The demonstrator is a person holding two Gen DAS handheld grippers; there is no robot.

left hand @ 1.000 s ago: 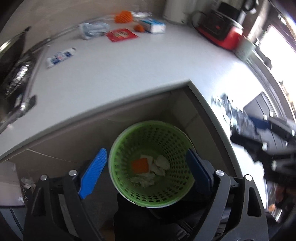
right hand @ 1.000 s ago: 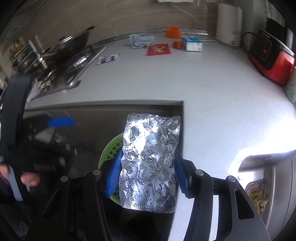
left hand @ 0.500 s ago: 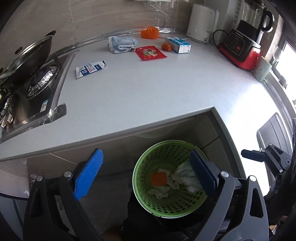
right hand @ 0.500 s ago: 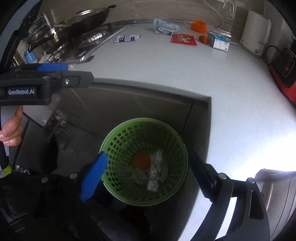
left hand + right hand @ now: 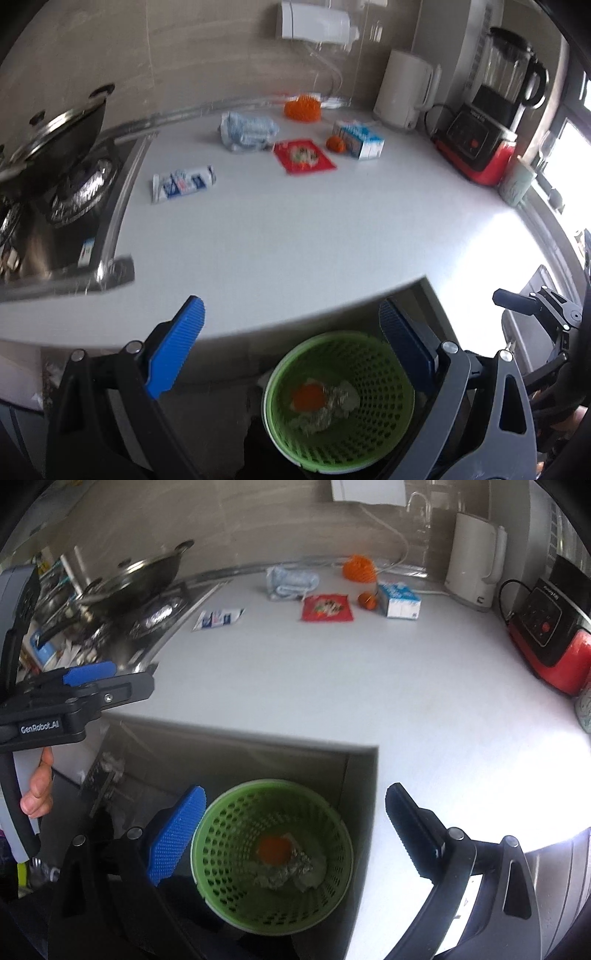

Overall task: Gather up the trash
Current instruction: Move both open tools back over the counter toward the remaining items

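A green perforated basket (image 5: 373,354) (image 5: 229,812) stands on the floor in the counter's notch, holding an orange piece (image 5: 274,850), crumpled foil (image 5: 284,875) and white scraps. My left gripper (image 5: 291,349) is open and empty above the basket's left side. My right gripper (image 5: 295,829) is open and empty over the basket. On the white counter (image 5: 295,229) lie a blue-white packet (image 5: 183,182), a red wrapper (image 5: 303,156), a crumpled blue-white bag (image 5: 248,130), a small orange object (image 5: 336,143), an orange mesh ball (image 5: 302,107) and a blue-white carton (image 5: 359,139).
A stove with a lidded pan (image 5: 55,136) is at the left. A white kettle (image 5: 404,90), a red-based blender (image 5: 487,122) and a pale cup (image 5: 517,184) stand at the back right. The left gripper also shows in the right wrist view (image 5: 88,686).
My right gripper opened and dropped the foil blister sheet into the basket. Both grippers then tilted up and back, bringing more of the counter into view.
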